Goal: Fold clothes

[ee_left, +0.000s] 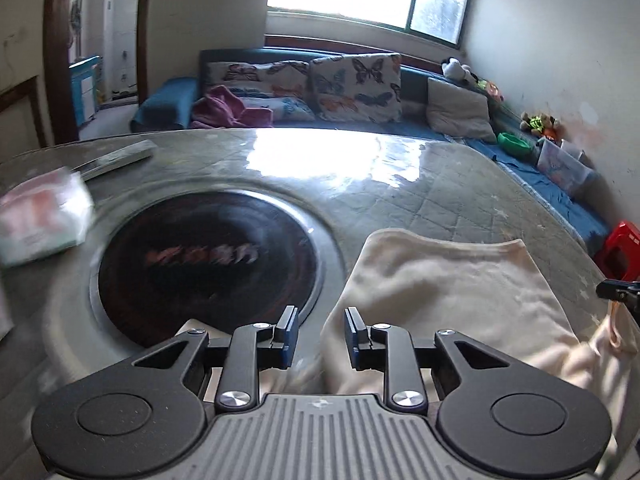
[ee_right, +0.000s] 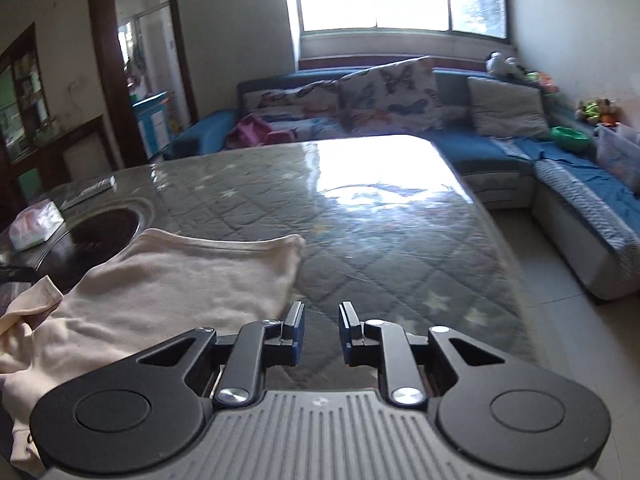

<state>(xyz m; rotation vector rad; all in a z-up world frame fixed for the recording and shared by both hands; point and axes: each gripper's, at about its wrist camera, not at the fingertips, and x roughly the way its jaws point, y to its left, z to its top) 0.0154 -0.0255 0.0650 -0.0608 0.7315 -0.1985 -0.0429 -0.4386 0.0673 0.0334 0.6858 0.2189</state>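
A cream garment lies partly folded on the quilted, glass-topped table. It also shows in the right wrist view, at the left. My left gripper is open and empty, just above the garment's left edge. My right gripper is open and empty, over the bare table just right of the garment's right edge. A tip of the right gripper shows at the right edge of the left wrist view.
A round dark cooktop is set into the table left of the garment. A tissue pack and a remote lie at far left. A blue sofa with pillows wraps the far side. A red stool stands right.
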